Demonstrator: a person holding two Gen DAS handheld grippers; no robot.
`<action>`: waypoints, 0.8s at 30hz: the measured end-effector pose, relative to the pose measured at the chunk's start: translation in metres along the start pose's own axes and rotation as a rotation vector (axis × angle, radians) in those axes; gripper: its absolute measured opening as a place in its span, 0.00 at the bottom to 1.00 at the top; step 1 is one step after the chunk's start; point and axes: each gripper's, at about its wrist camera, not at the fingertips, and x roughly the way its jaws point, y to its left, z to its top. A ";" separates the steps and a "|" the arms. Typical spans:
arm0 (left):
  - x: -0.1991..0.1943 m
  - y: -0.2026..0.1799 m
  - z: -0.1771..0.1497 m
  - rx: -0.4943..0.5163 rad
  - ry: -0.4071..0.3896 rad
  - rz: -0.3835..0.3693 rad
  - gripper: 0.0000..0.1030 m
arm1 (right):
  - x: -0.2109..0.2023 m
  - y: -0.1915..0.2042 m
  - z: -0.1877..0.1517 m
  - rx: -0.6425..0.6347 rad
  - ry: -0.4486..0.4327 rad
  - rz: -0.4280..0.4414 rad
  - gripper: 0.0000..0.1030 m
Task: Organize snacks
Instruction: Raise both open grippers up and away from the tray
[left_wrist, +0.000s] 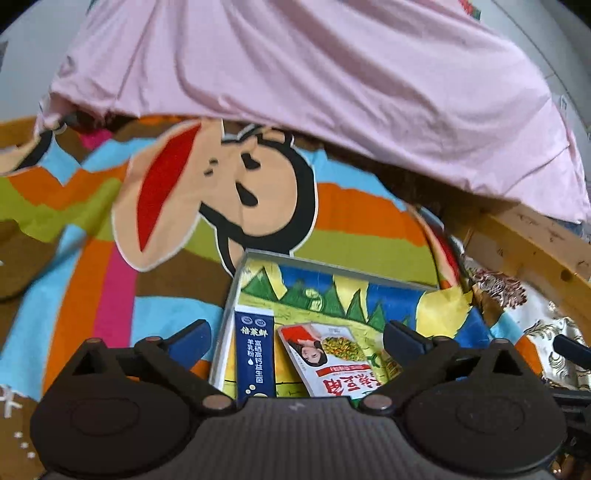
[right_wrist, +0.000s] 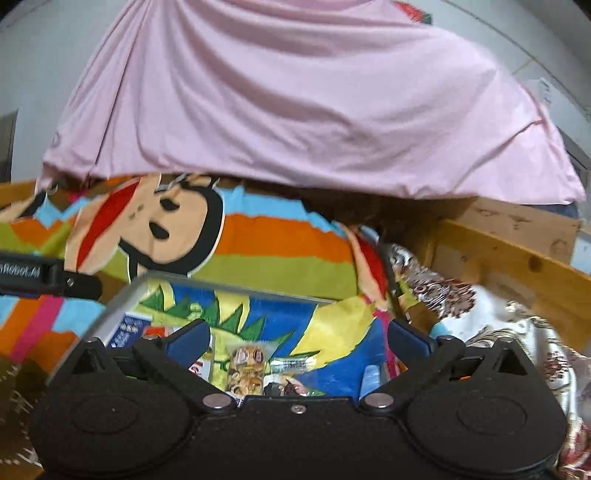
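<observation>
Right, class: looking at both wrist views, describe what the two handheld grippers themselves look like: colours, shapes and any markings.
Both look alike. The left gripper has a black body with two round housings, angled black link arms with silver pivot pins, and blue fingers. The right gripper matches, with a small screw at its centre. In the right wrist view, the left gripper's black side carries white lettering.

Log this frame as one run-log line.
left gripper: open, empty | right gripper: open, empty | clear box: holds blue carton, red-and-white packet, snack bar
</observation>
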 end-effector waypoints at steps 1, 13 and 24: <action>-0.007 -0.001 0.000 0.001 -0.009 0.004 0.99 | -0.006 -0.002 0.001 0.006 -0.007 0.001 0.99; -0.089 -0.019 -0.020 0.098 -0.075 0.026 0.99 | -0.087 -0.014 -0.001 0.053 -0.049 0.013 0.99; -0.143 -0.038 -0.055 0.153 -0.064 0.029 0.99 | -0.152 -0.021 -0.021 0.045 -0.041 0.020 0.99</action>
